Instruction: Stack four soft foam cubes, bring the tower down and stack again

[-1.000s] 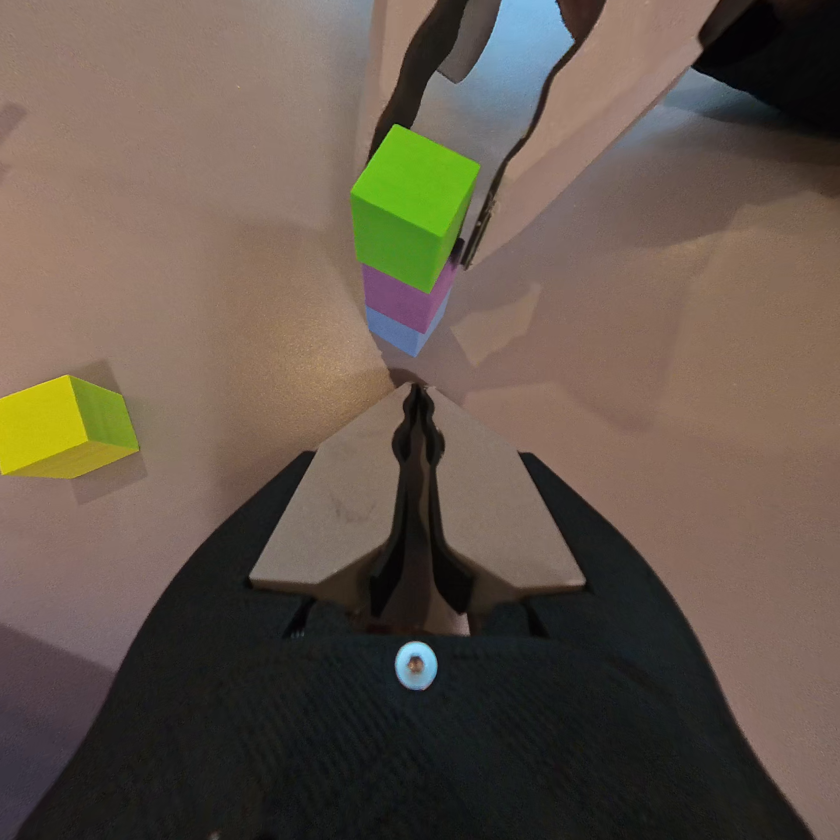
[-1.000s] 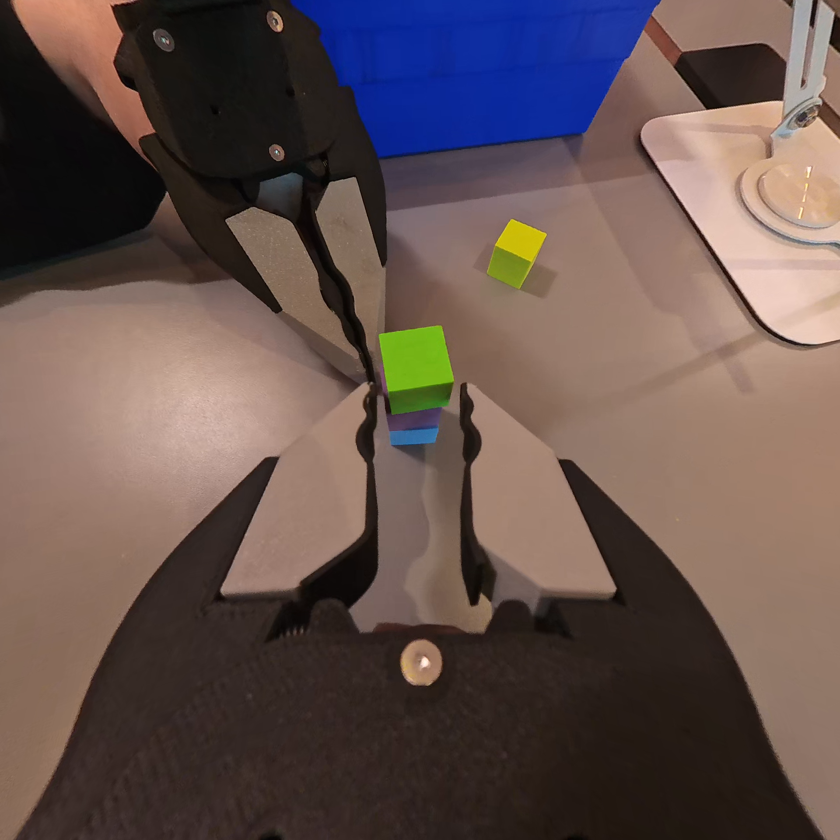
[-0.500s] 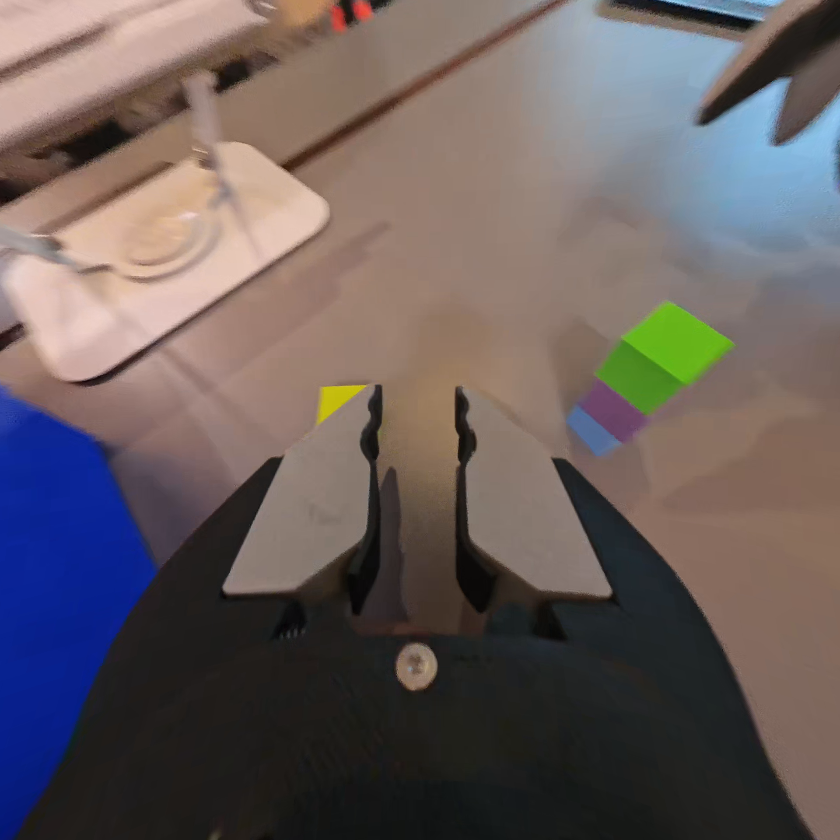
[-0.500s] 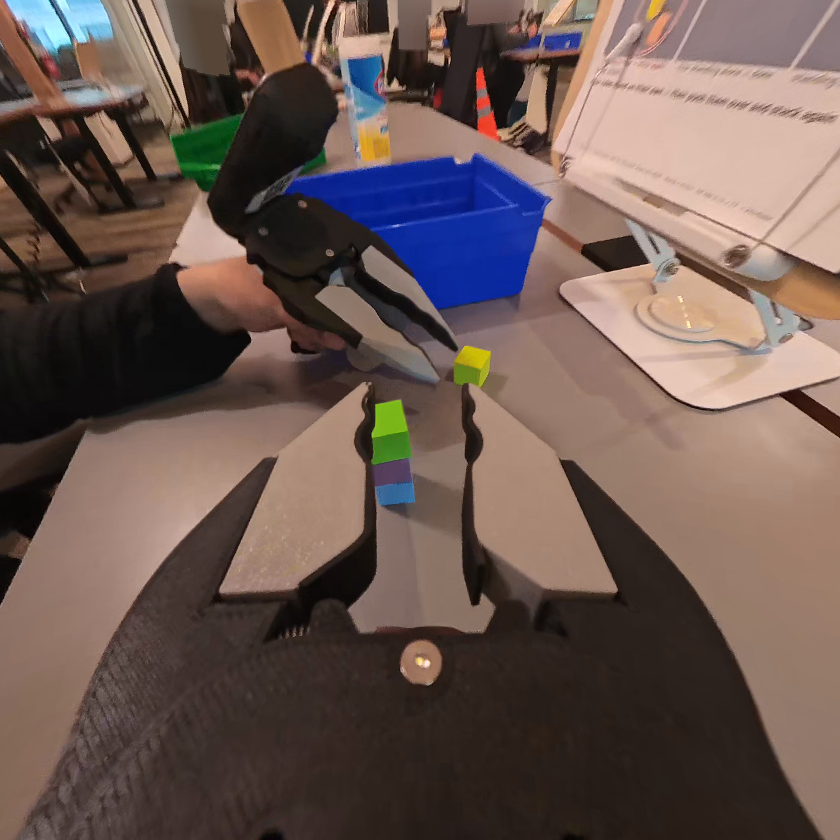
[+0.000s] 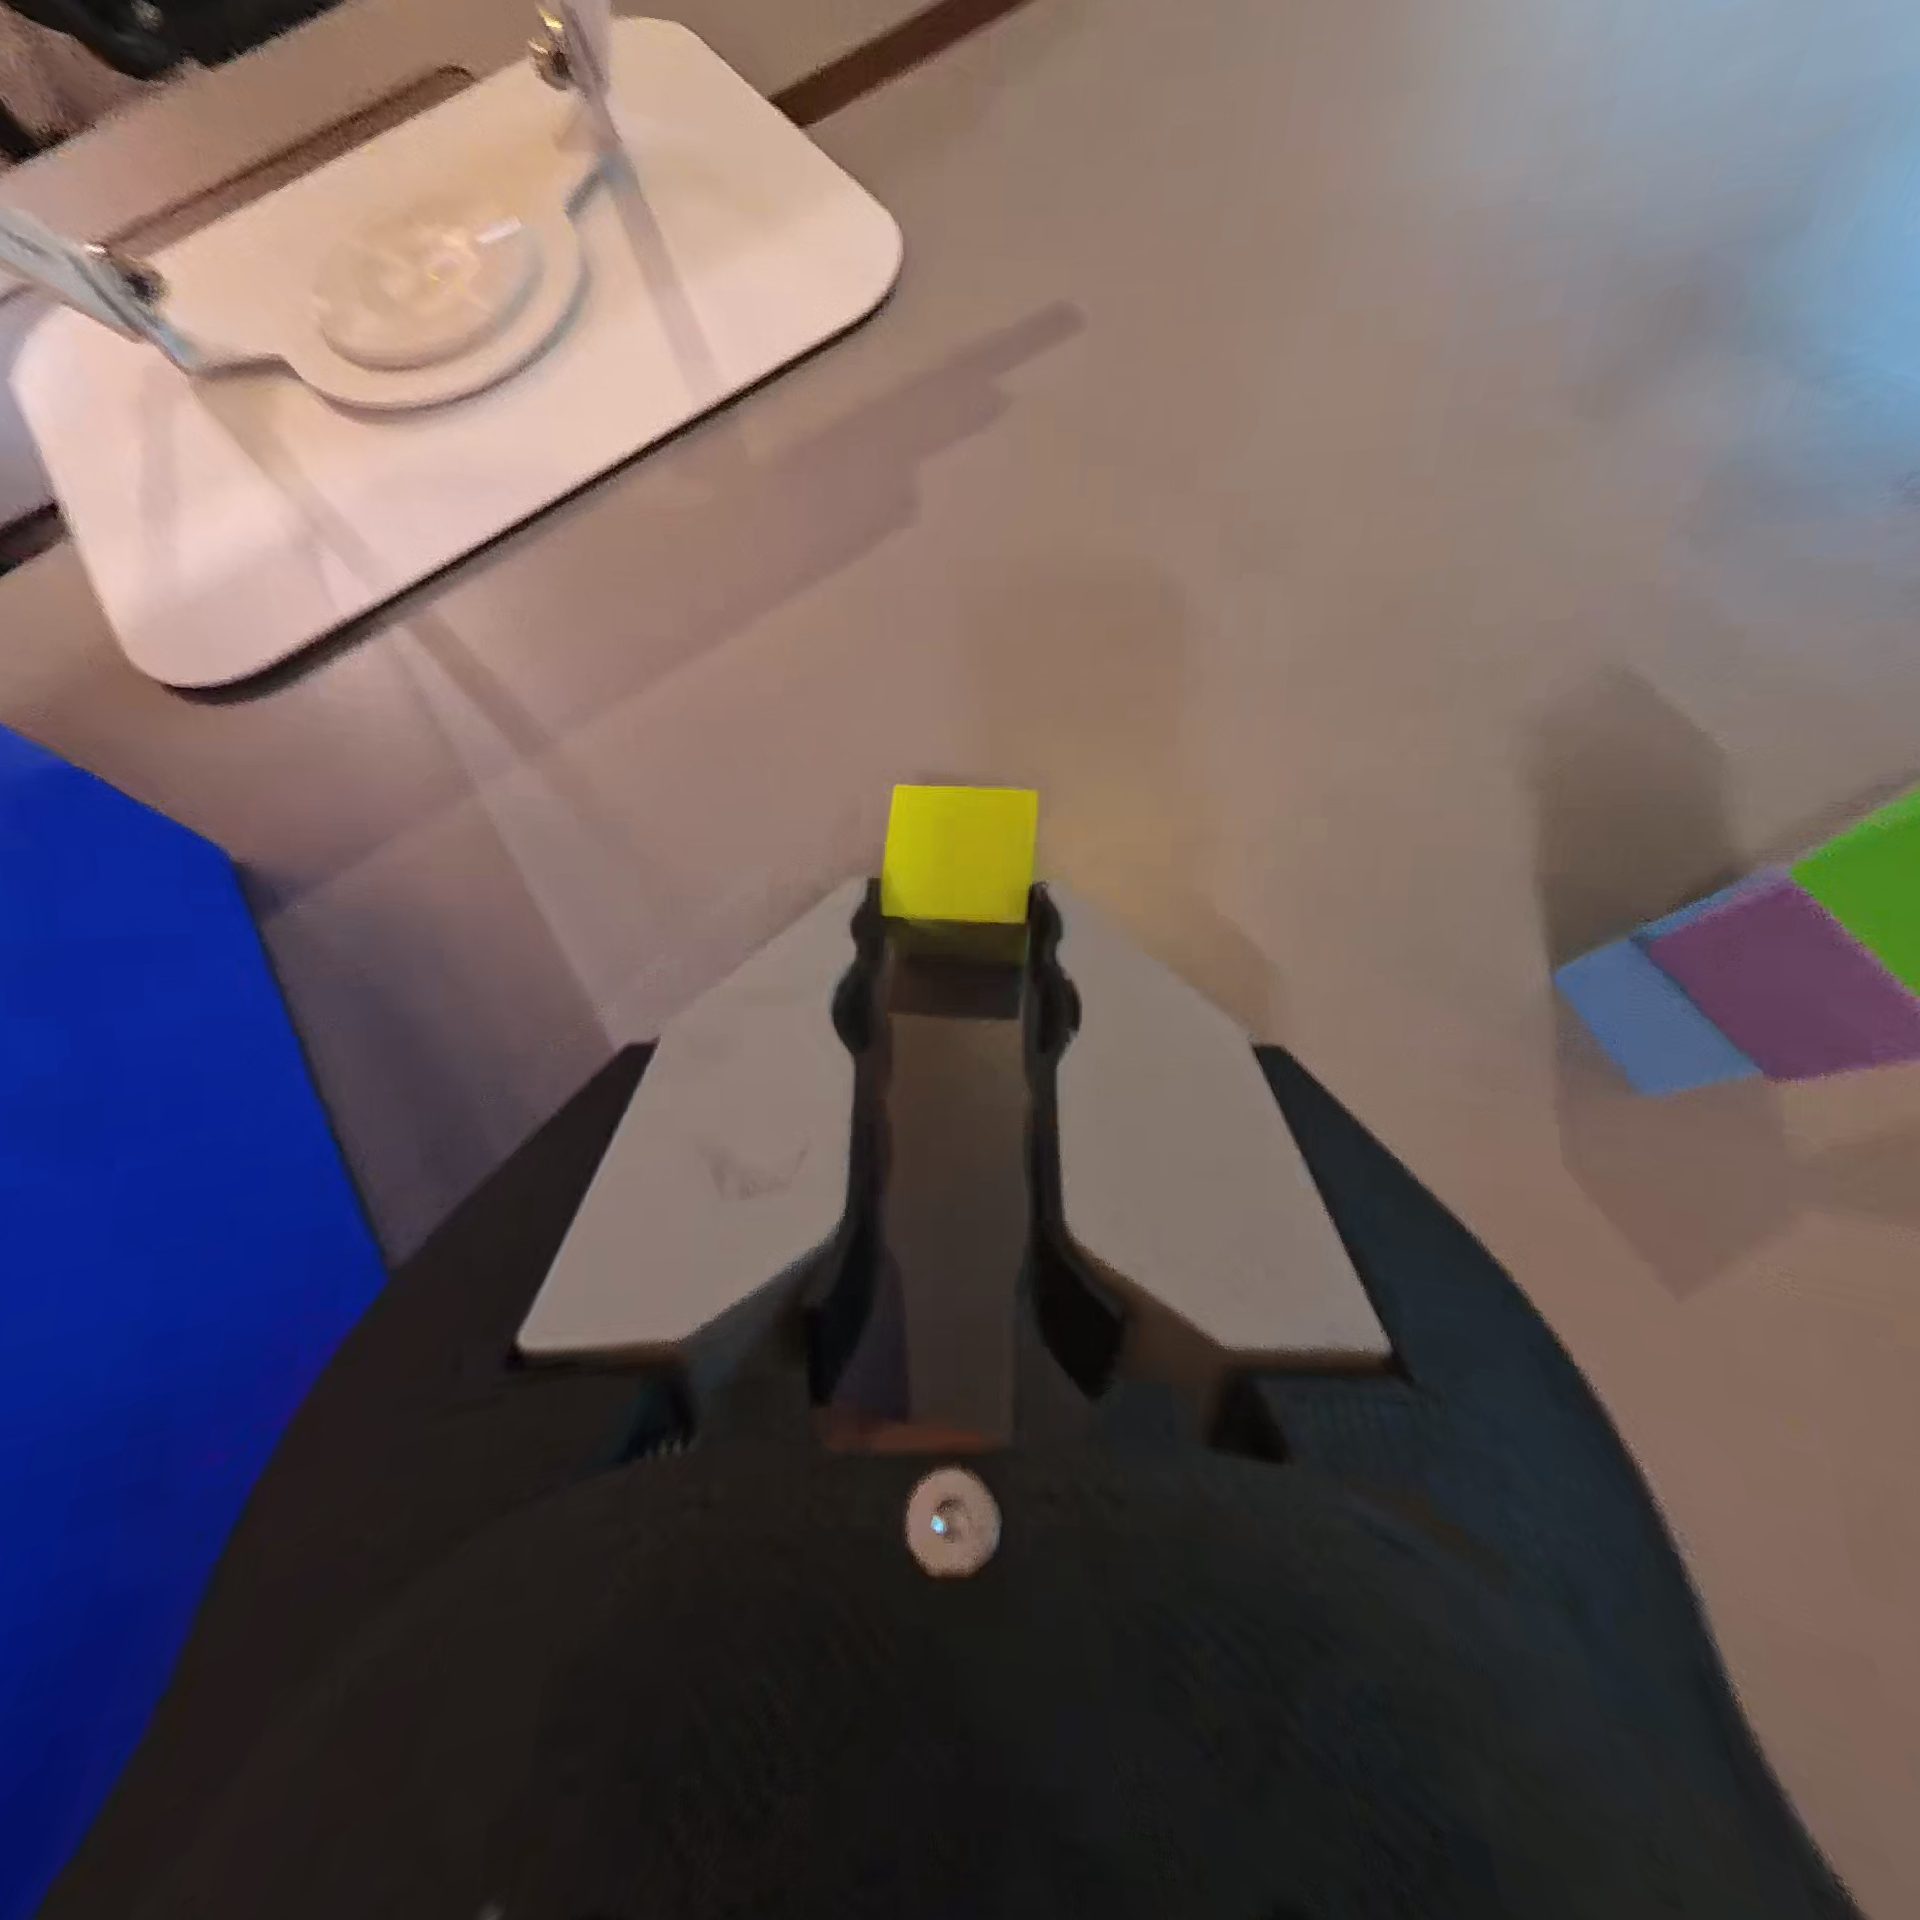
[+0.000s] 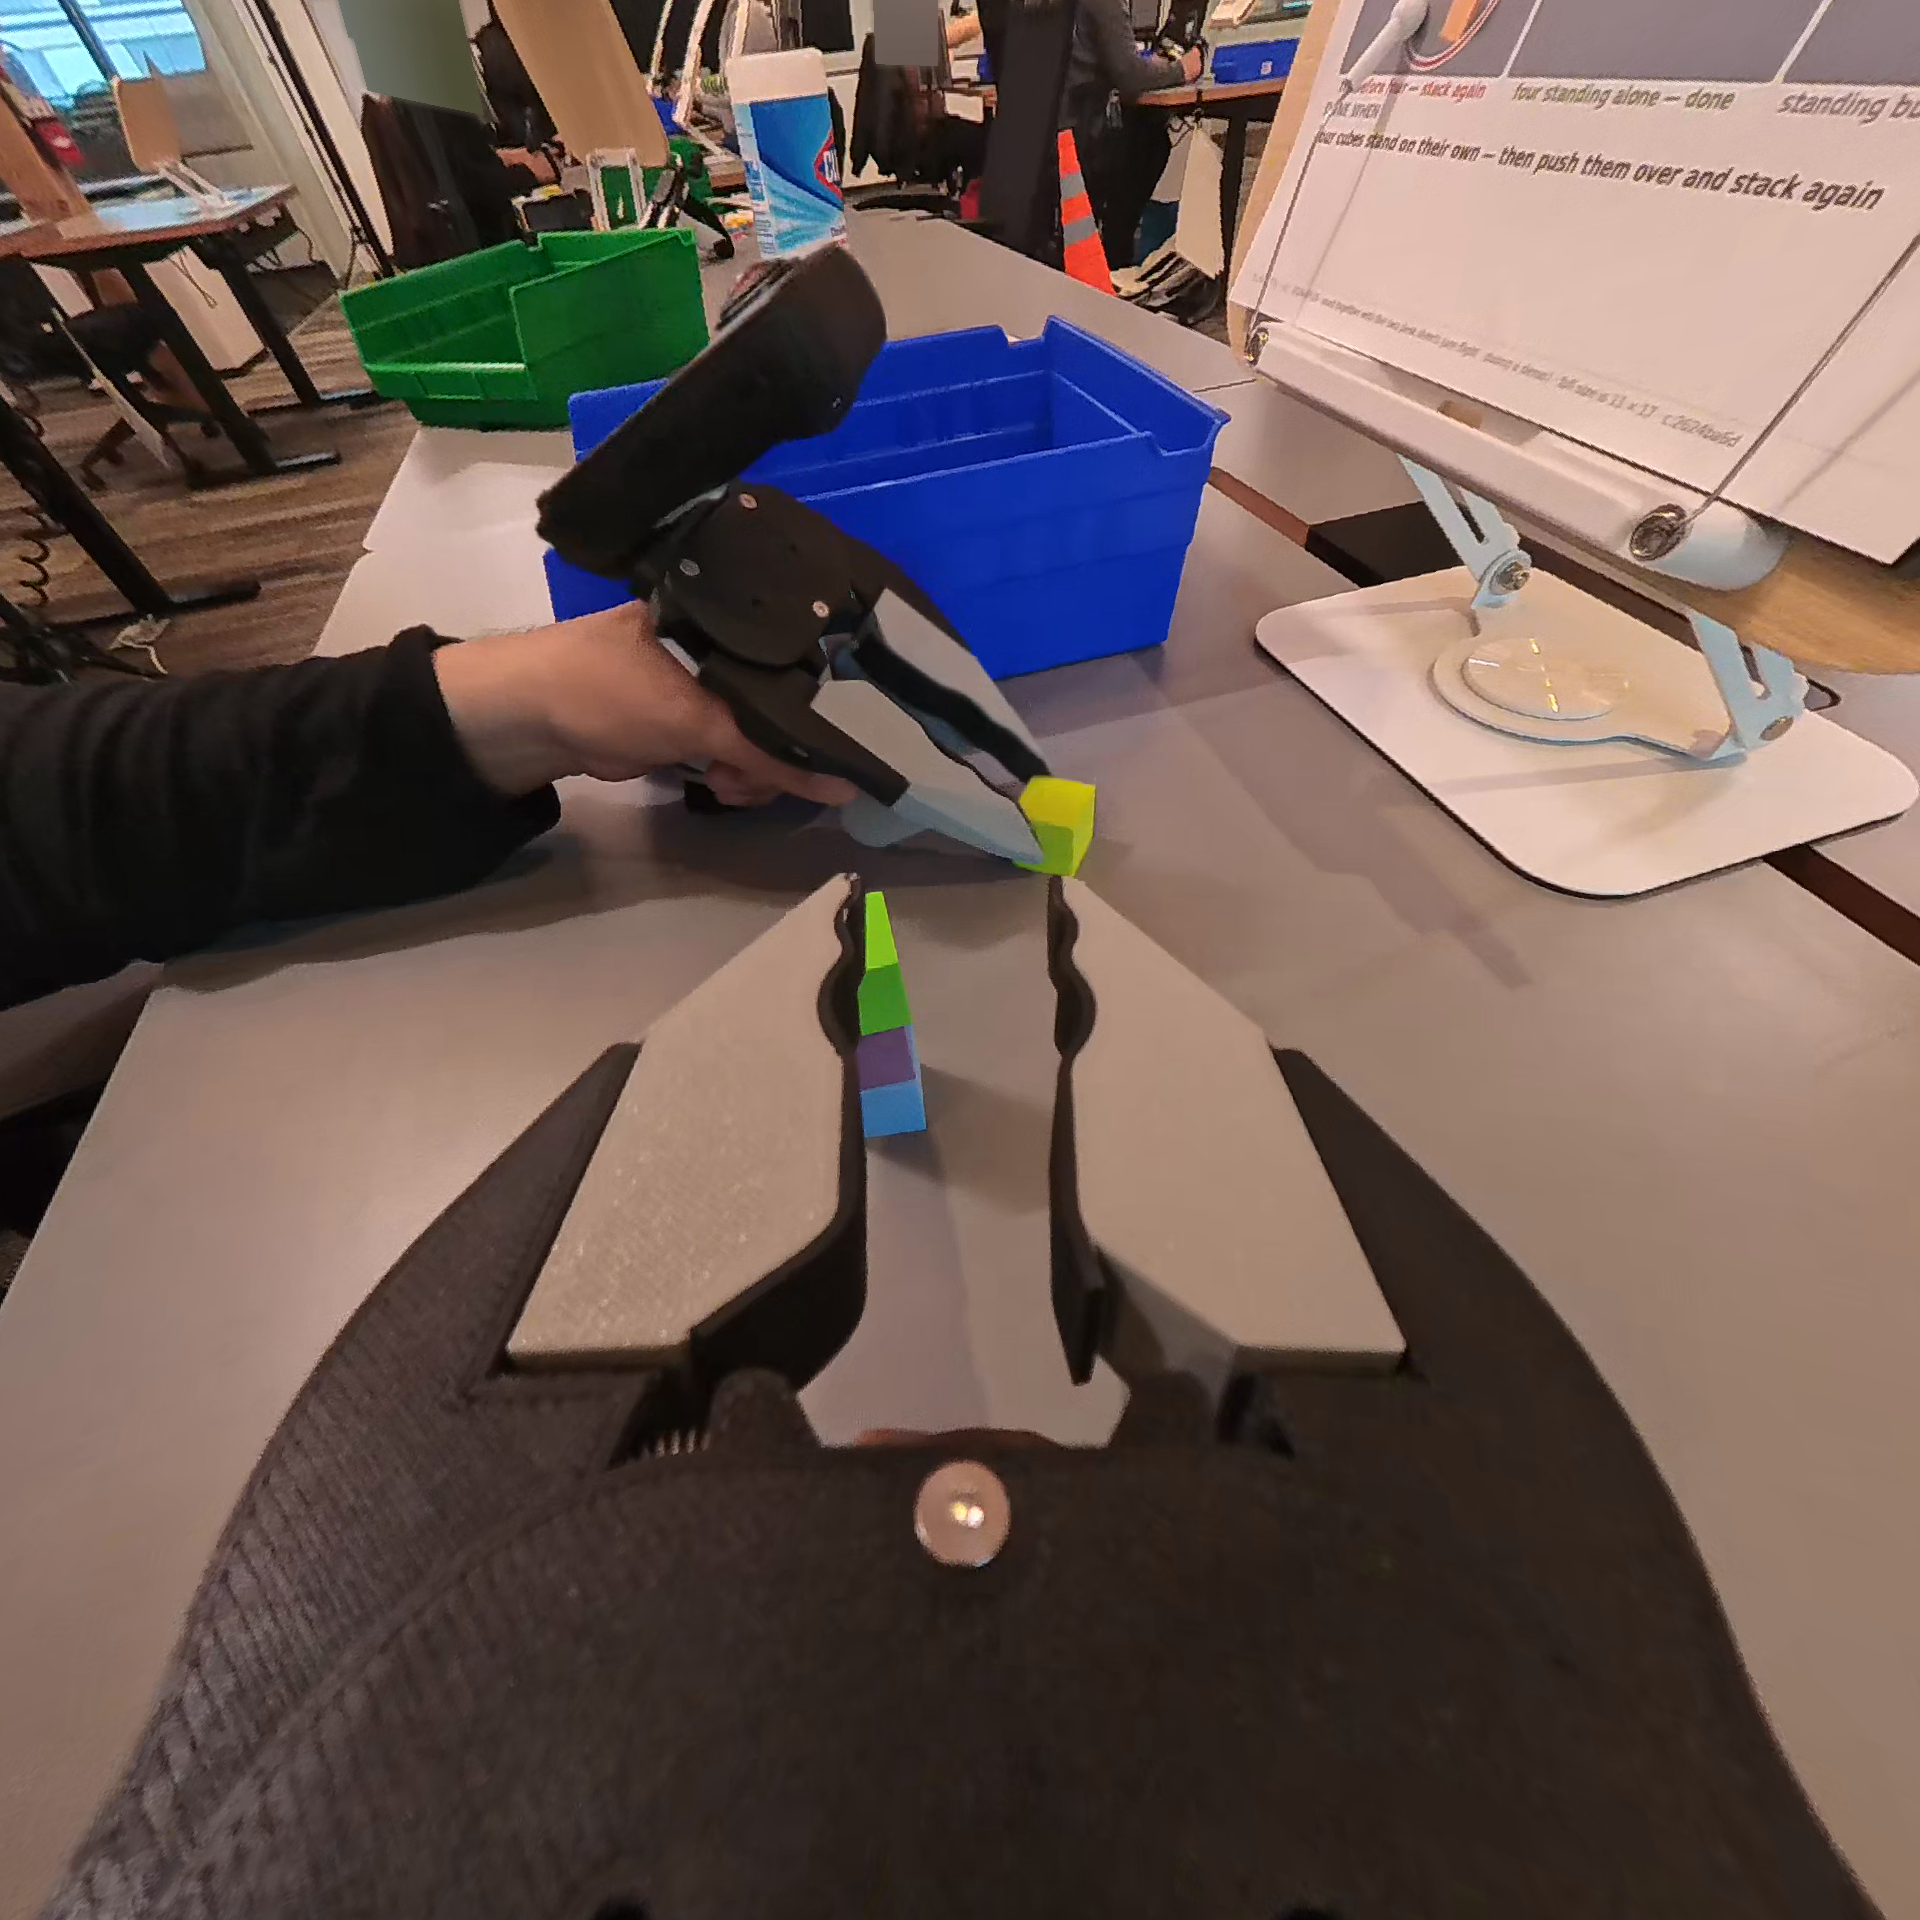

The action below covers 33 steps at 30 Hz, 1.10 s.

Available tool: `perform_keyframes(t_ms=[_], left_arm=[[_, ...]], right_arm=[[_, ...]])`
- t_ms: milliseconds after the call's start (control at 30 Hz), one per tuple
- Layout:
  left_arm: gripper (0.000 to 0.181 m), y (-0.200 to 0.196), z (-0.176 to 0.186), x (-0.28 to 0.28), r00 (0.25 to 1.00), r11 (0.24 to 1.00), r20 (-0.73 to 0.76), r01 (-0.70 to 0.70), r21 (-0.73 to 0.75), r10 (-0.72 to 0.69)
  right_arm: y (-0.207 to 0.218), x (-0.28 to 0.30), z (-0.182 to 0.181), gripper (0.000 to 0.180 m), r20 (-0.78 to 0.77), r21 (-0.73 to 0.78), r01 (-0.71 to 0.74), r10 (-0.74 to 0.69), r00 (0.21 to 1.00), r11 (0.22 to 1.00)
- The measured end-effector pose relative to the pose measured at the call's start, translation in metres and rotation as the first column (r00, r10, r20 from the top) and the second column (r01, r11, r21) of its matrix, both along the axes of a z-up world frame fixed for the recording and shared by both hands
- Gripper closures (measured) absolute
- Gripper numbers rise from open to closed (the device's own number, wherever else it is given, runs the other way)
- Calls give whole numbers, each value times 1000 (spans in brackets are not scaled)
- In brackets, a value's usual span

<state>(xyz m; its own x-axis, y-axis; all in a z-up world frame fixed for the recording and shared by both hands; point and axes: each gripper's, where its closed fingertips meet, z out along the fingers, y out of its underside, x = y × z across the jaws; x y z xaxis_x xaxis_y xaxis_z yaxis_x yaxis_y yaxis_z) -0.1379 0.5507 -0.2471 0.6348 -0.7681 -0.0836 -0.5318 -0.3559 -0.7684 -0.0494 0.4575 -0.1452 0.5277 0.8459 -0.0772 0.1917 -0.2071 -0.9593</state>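
A yellow cube (image 5: 958, 852) lies on the grey table (image 5: 1299, 520), and my left gripper (image 5: 956, 914) is shut on it, with both pads against its sides. In the right wrist view the left gripper (image 6: 1023, 831) reaches down to the same yellow cube (image 6: 1062, 831), which rests on the table. A tower stands with a green cube (image 6: 881, 977) on a purple cube (image 6: 886, 1055) on a blue cube (image 6: 891, 1107). It also shows at the right edge of the left wrist view (image 5: 1787, 997). My right gripper (image 6: 951, 894) is open and empty, held back from the tower.
A blue bin (image 6: 987, 499) stands behind the left gripper and shows at the left of its view (image 5: 125, 1143). A white stand base (image 6: 1558, 748) with a tilted board sits at the right. A green bin (image 6: 520, 312) is farther back. A person's hand (image 6: 582, 707) holds the left gripper. Some 15 cm of space lies between my two pairs of fingers.
My left gripper left the tower, where it was shut, swung over to the yellow cube, opened and closed on it. My right gripper drew back from the green cube and rose.
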Motion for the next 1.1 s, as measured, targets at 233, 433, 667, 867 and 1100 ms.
perform_keyframes(t_ms=[233, 433, 667, 867, 1100], left_arm=[[155, 0, 31, 1, 998, 985, 51, 27, 171, -37], [155, -34, 90, 25, 972, 891, 101, 151, 427, -213], [155, -104, 110, 56, 810, 838, 260, 438, 327, -525], [155, -137, 111, 52, 698, 783, 374, 601, 161, -611], [155, -145, 100, 50, 703, 770, 365, 635, 66, -611]], right_arm=[[1, 2, 1, 148, -17, -16, 5, -5, 1000, 1000], [-2, 0, 5, 147, -70, -58, -23, 19, 997, 998], [-15, -14, 13, 138, -101, -58, -98, 92, 991, 993], [-38, -21, 19, 140, -80, 16, -235, 236, 969, 972], [-57, -38, 9, 143, -12, 14, -328, 328, 945, 945]])
